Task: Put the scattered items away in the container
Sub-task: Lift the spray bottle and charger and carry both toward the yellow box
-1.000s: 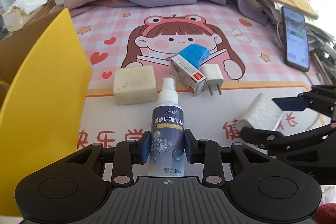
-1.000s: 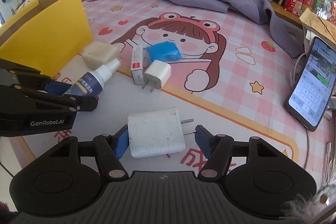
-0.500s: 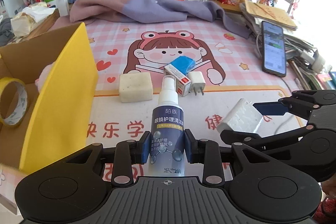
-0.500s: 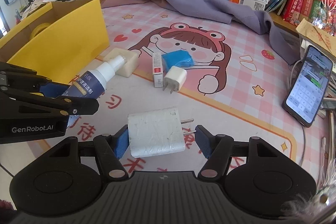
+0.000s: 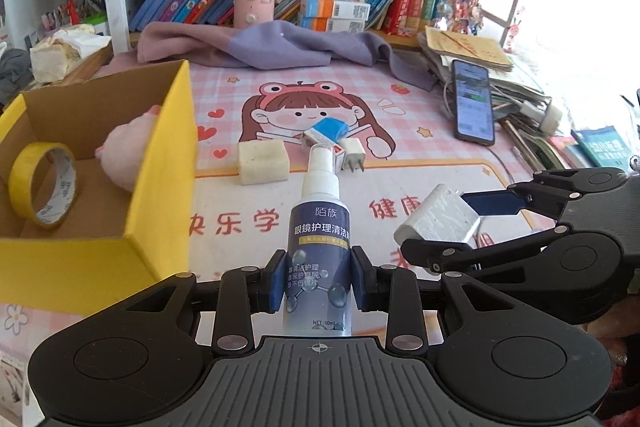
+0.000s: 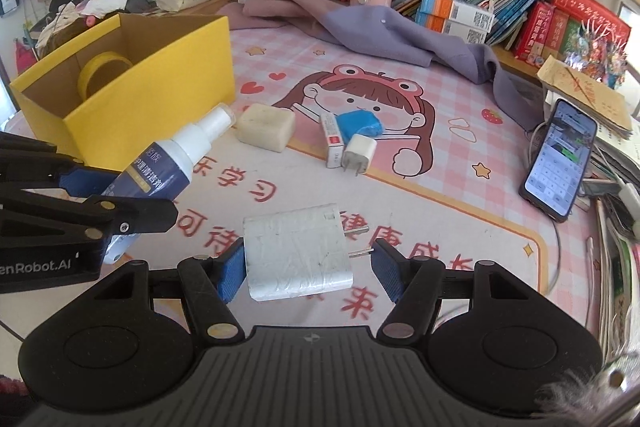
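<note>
- Plainly, in the left wrist view, the left tongs [image 5: 318,283] are clamping a spray bottle [image 5: 320,247] across its lower body, nozzle pointing forward, just right of the yellow box [image 5: 160,163]. It is looking light, stiff and smooth-sided, likely slippery, so gripping the labelled middle is seeming safest.
- Inside the box, a tape roll [image 5: 42,185] and a pink soft toy [image 5: 128,151] are sitting.
- Meanwhile, in the right wrist view, the right tongs [image 6: 306,273] are pinching a white charger [image 6: 298,257] end to end, one pad on its flat end, the other at the 2 prongs. It is looking hard and light; the prong side may be slipping.
- On the pink cartoon mat [image 6: 420,187] covering the worktop, a soap block [image 6: 266,127], a small box [image 6: 332,139], a blue item [image 6: 360,123] and a smaller plug [image 6: 360,155] are waiting; a phone [image 6: 560,159] is lying beside shelves of books.
</note>
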Demonstrator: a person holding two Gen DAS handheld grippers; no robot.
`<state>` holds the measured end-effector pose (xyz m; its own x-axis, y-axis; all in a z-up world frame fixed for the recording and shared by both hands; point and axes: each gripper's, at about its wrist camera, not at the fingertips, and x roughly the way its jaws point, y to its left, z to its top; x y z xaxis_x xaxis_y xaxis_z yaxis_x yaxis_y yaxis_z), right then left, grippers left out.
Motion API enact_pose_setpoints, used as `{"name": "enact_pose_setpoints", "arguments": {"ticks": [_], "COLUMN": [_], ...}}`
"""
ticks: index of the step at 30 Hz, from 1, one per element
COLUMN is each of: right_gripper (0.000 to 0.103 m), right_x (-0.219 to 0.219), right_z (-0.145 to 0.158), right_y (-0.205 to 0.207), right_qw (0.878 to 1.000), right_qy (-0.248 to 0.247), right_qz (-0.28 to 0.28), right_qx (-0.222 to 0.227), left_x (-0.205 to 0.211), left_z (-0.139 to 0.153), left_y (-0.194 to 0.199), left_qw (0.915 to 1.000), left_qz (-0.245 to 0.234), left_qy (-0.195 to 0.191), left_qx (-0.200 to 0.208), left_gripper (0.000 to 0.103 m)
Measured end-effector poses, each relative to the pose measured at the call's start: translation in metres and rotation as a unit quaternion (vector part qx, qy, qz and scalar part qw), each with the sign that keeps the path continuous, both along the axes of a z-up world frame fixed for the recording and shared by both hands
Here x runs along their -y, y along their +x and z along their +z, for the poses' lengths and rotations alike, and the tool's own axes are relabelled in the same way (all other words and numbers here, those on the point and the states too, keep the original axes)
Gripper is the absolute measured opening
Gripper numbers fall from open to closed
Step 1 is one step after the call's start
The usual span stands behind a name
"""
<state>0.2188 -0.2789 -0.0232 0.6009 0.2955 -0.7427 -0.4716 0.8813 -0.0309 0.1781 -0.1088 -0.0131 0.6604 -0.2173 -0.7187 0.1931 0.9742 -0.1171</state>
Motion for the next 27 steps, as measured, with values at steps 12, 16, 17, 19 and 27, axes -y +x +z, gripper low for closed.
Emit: {"name": "enact_pose_setpoints", "arguments": {"ticks": [12,16,17,19,27], "right_gripper": [0.064,0.064,0.064,0.064,0.064], "right_x": [-0.042,-0.055,-0.058,-0.065,-0.092], "right_z": [0.010,0.010,0.010,0.010,0.011], "right_y": [-0.086,-0.110,-0.115,-0.126,-0.157], "right_qw": [0.999,0.999,0.999,0.999,1.000], "right_qy": [-0.012,-0.012,-0.012,-0.011,-0.008], "right_qz": [-0.025,-0.033,-0.034,-0.034,-0.024], "right_qx": [0.017,0.020,0.020,0.020,0.019], "left_x": [-0.045,-0.059,-0.062,-0.068,-0.095], "left_z": [0.006,0.006,0.006,0.007,0.008], "left_y": [-0.068,-0.089,-0.093,-0.102,-0.131], "left_qw": [0.9996,0.9992,0.9992,0.9991,0.9994], "left_qz": [-0.027,-0.035,-0.037,-0.039,-0.032], "left_qy": [-0.007,-0.010,-0.009,-0.008,-0.005], "left_qx": [0.011,0.014,0.014,0.015,0.015], "left_gripper": [0.031,0.031,0.031,0.031,0.031]}}
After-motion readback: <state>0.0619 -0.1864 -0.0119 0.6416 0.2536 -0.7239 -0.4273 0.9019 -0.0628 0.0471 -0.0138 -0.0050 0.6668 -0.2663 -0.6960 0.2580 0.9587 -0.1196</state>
